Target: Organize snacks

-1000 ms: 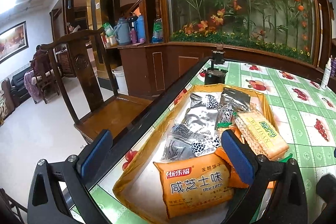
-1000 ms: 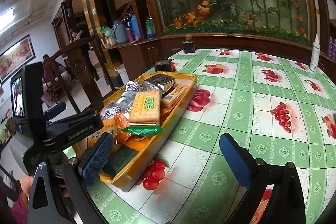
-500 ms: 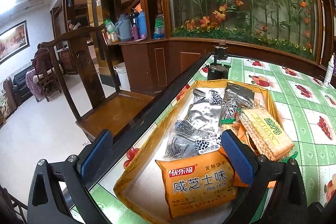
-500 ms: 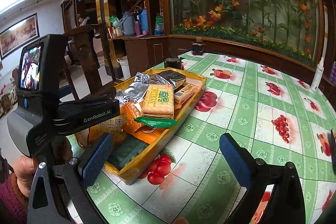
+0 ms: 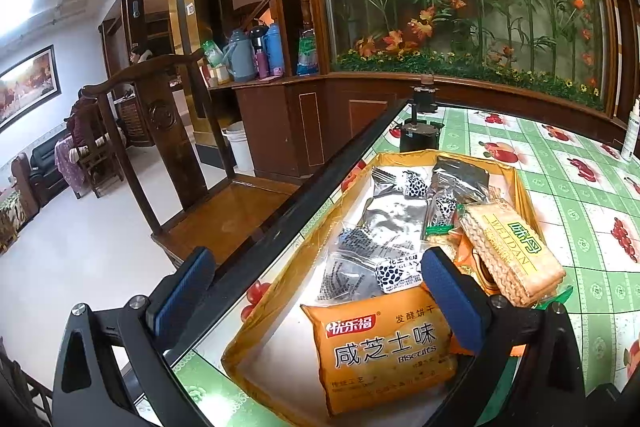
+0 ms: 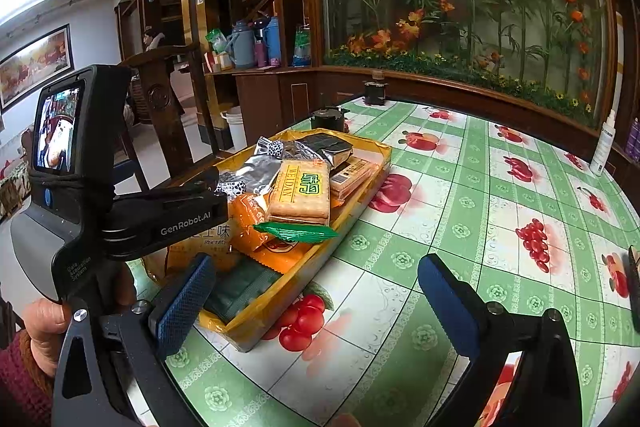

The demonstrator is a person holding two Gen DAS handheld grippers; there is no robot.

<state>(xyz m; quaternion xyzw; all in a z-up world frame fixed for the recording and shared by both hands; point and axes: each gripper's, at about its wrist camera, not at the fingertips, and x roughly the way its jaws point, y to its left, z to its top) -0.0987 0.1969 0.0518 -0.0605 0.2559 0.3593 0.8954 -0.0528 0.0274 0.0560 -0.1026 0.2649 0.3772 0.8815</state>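
Note:
A yellow tray (image 5: 288, 275) full of snacks sits at the table's left edge. In it lie an orange biscuit pack (image 5: 384, 351), silver foil packs (image 5: 392, 219) and a clear WEIDAN cracker pack (image 5: 508, 255) on top of the pile. My left gripper (image 5: 316, 303) is open and empty, hovering over the tray's near end above the orange pack. In the right wrist view the tray (image 6: 320, 267) and cracker pack (image 6: 300, 191) lie ahead to the left. My right gripper (image 6: 316, 307) is open and empty over the tablecloth beside the tray. The left gripper's body (image 6: 120, 203) shows at the left.
The table has a green fruit-print cloth (image 6: 480, 227). Two dark pots (image 6: 328, 119) stand beyond the tray. A white bottle (image 6: 604, 143) stands at the far right. A wooden chair (image 5: 172, 163) is beside the table's left edge. A dark object (image 6: 634, 287) lies at the right edge.
Both grippers have drifted slightly; the right wrist view swung so that the left gripper's body fills more of its left side. The snacks have not moved.

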